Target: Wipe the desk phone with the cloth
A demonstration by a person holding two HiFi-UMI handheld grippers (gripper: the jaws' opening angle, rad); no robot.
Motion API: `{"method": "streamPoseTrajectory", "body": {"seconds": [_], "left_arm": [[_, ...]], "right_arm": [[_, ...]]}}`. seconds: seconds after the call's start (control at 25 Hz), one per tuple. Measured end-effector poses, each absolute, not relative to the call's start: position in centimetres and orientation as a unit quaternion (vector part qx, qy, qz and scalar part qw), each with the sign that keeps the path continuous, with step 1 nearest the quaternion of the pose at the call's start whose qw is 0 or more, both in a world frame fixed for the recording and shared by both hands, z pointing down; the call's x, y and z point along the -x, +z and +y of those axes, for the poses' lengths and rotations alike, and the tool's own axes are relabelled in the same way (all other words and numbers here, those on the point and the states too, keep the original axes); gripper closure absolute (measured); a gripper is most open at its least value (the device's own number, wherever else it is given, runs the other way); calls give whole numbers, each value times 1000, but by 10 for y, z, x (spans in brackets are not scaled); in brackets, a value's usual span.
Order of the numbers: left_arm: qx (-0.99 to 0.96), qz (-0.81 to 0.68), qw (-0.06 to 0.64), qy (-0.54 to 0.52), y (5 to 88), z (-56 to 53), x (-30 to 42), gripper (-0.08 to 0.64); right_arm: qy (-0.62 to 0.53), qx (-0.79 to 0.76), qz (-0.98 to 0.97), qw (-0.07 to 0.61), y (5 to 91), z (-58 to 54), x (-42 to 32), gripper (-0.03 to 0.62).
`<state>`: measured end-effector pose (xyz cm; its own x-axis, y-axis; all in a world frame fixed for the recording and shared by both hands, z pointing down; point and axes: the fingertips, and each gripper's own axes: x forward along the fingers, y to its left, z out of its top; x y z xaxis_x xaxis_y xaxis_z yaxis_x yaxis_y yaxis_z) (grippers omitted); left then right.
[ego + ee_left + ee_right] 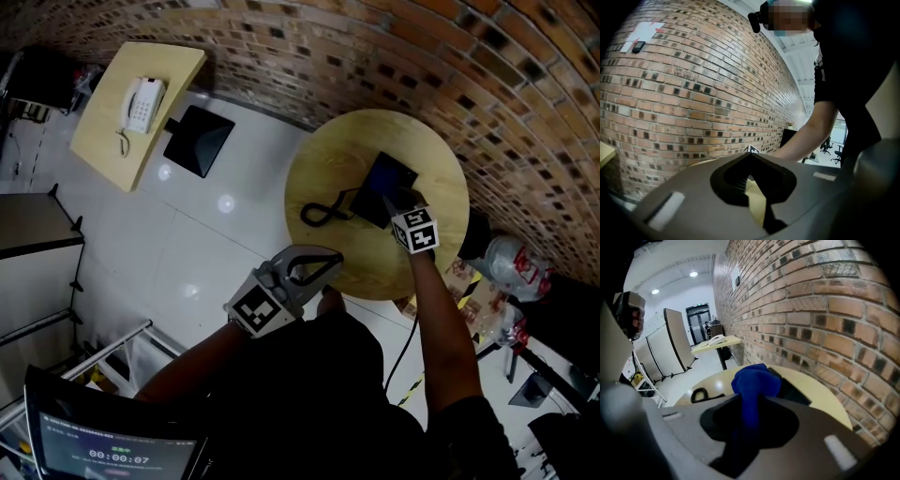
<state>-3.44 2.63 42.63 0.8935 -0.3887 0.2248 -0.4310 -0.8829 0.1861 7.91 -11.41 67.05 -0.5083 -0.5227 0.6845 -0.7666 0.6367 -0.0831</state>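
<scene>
Your right gripper sat over the black desk phone on the round wooden table. In the right gripper view its jaws were clamped on a bunched blue cloth. The cloth stuck out past the tips of that gripper, with the dark phone body just behind and to the right of it. I couldn't tell from either view whether the cloth was pressing on the phone or just above it.

The phone lay on the far half of the table, towards the brick wall. Its black cord looped off to the left across the tabletop, and the same loop showed in the right gripper view.

Your left gripper was at the near edge of the round table, apart from the phone. In the left gripper view its jaws were together at the tips, nothing between them, only pale tabletop showing through the gap behind.

Off to the upper left of the head view, well apart, a white phone sat on a second pale table.
</scene>
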Motion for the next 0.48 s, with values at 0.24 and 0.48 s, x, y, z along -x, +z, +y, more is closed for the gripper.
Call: {"method": "streamPoseTrajectory", "body": {"seconds": [0.24,0.48], "left_arm": [[-962,-228,121,92,428,24,45,555],[-958,-237,128,93,432,24,52,555]], "right_arm": [[157,-387,-844,335,658,-176,-80,500],[144,-360,-847,365,672,-164,-65,500]]}}
